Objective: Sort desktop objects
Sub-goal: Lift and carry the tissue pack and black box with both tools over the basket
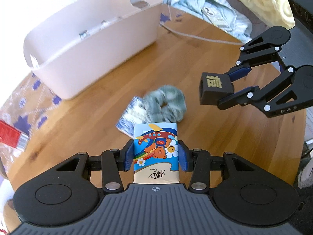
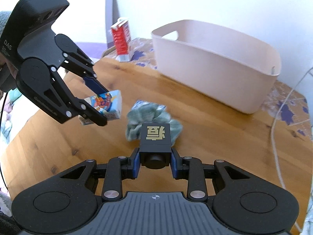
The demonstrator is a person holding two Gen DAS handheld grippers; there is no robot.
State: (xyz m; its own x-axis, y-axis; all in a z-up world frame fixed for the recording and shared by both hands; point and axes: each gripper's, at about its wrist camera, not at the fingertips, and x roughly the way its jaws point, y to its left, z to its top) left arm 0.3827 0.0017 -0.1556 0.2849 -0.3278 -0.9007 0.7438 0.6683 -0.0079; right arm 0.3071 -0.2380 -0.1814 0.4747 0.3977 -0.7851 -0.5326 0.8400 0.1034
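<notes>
Here, in the left wrist view, the left gripper (image 1: 156, 154) is clamped on a cartoon-printed tissue pack (image 1: 156, 148) above the wooden surface (image 1: 93, 105), with a grey-green scrunchie (image 1: 166, 103) and a blue-white packet (image 1: 129, 117) lying just beyond it, a pale pink basket (image 1: 93, 39) further back at the left, and the right gripper (image 1: 227, 90) at the right clamped on a black cube (image 1: 214, 90) with a gold character. In the right wrist view, the right gripper (image 2: 155, 162) pinches that cube (image 2: 155, 137) between its 2 blue pads over the scrunchie (image 2: 146, 115), the left gripper (image 2: 101, 105) holds the tissue pack (image 2: 106, 105) clear of the surface (image 2: 195, 121) at the left, the basket (image 2: 215, 68) stands behind at the right, and a red carton (image 2: 122, 39) stands upright at the far edge.
</notes>
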